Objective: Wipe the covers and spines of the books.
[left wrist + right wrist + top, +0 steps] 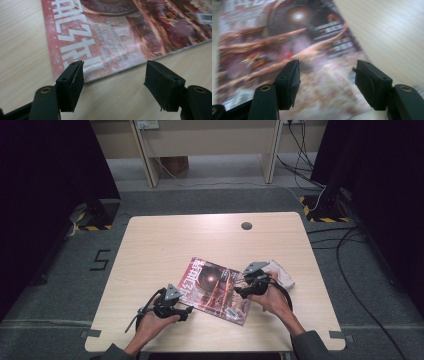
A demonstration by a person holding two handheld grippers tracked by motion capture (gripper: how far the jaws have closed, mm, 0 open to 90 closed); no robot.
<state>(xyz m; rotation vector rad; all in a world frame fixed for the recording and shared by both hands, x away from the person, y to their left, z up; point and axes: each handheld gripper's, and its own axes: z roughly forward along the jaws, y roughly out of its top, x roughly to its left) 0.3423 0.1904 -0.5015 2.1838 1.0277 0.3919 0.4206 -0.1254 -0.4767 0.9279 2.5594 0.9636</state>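
Observation:
A magazine (215,290) with a reddish cover lies flat on the wooden table (200,240), slightly askew. My left gripper (189,310) is held low at the magazine's near left edge. In the left gripper view its jaws (113,85) stand open just short of the cover's (120,37) edge, with bare table between them. My right gripper (237,291) hovers over the magazine's right part. In the right gripper view it (327,82) is open above the blurred cover (287,50), gripping nothing.
A crumpled white cloth (281,272) lies just behind my right hand, near the table's right side. A dark round grommet (246,226) sits near the far edge. Cables (350,245) trail on the floor to the right.

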